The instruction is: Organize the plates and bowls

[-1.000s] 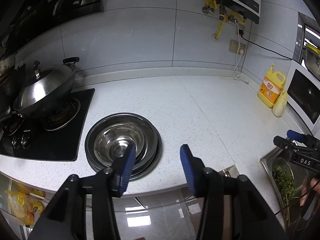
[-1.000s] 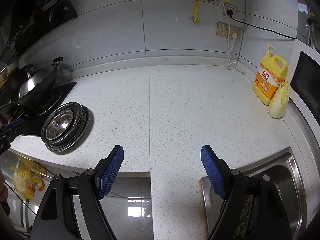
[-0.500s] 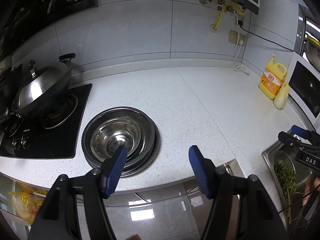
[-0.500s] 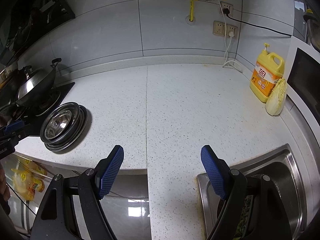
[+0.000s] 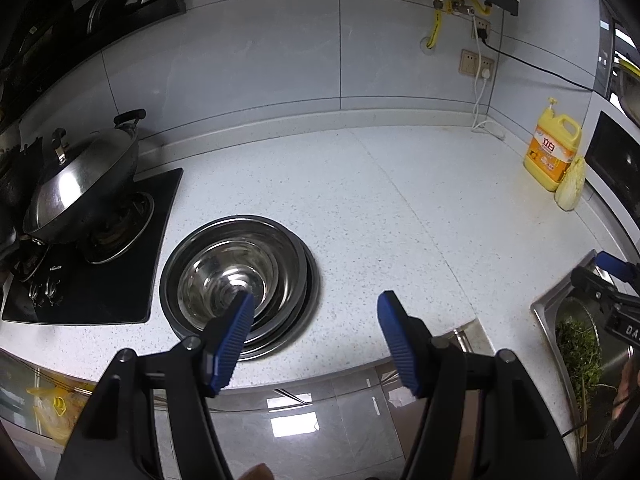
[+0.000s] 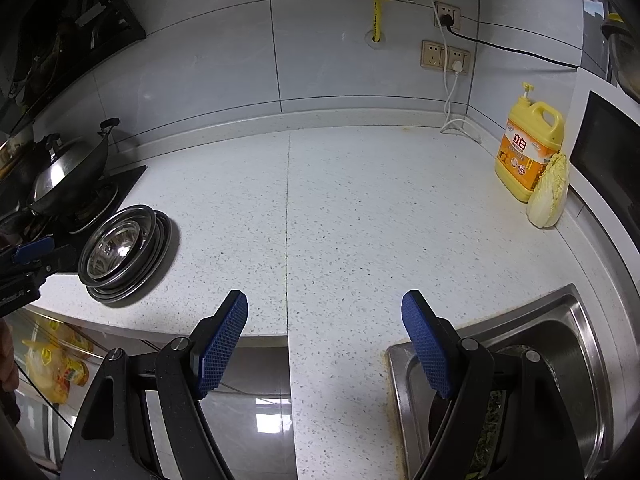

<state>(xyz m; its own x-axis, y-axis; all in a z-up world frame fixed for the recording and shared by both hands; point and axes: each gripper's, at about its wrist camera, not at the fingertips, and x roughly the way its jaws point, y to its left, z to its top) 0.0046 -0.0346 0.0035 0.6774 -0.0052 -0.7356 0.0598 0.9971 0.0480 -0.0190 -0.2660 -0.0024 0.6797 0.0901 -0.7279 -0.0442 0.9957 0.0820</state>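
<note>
The stack of steel bowls [image 5: 240, 284] sits on the counter [image 5: 400, 208] beside the stove [image 5: 92, 276]. The left gripper [image 5: 316, 336] hangs just in front of it, jaws having just spread wider, nothing between them. The right gripper [image 6: 324, 340] is wide open too, well off to the stack's right.

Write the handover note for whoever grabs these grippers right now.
Left gripper: open, nothing held; jaws have just been opening, hovering at the near edge of the stack.
Right gripper: open, nothing held, over the counter edge by the sink.
Things: steel bowls and plates nested in one stack beside the stove.
Done: stacking looks complete.
Left: no loose dishes on the counter; the sink holds greens in a steel vessel, so check there.
</note>
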